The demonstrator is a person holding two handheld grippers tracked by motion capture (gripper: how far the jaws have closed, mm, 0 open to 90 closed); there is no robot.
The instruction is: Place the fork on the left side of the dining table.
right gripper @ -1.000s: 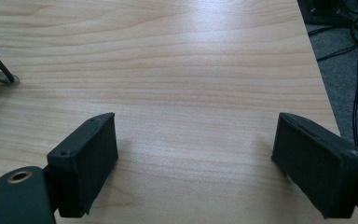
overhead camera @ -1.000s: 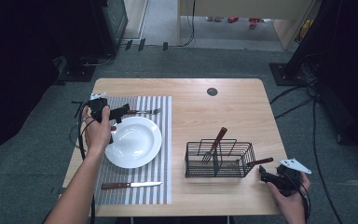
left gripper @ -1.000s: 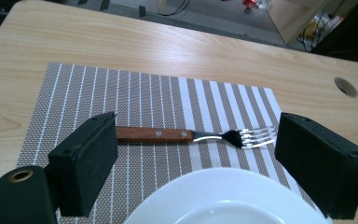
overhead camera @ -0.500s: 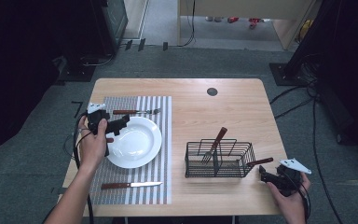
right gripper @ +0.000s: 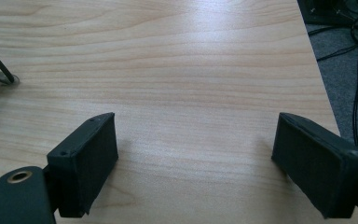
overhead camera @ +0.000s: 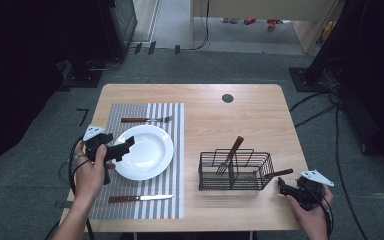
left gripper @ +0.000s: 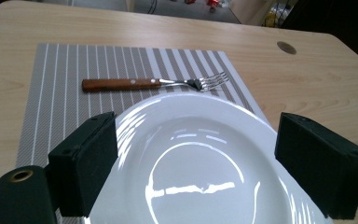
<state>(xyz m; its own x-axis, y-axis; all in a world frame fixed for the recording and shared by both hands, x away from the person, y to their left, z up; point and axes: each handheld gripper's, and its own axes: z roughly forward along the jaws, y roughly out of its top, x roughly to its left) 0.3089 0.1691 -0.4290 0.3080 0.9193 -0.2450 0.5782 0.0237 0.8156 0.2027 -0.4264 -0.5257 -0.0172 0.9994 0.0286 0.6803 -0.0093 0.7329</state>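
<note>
Two claws are seen at the near side of the counter (overhead camera: 240,107). The left claw (overhead camera: 125,148) is held over the left rim of the white plate (overhead camera: 147,152), its jaws spread wide with nothing pressed between them; in the left gripper view the plate (left gripper: 200,158) is seen between the pads, though its near part is cut off by the lower edge. The plate is set on the striped mat (overhead camera: 145,112) toward the counter's left edge. A fork (overhead camera: 146,119) with a wooden handle is laid on the mat beyond the plate, and a knife (overhead camera: 140,198) is laid on the mat toward the near edge. The right claw (overhead camera: 286,186) is rested by the near right corner, just beside the wire basket (overhead camera: 235,172); its jaws are seen wide apart over bare wood in the right gripper view. A second fork (overhead camera: 230,154) is leaned in the basket, its tines partly hidden by the wires. Another wooden handle (overhead camera: 280,173) is seen at the basket's right end; what it belongs to cannot be made out.
</note>
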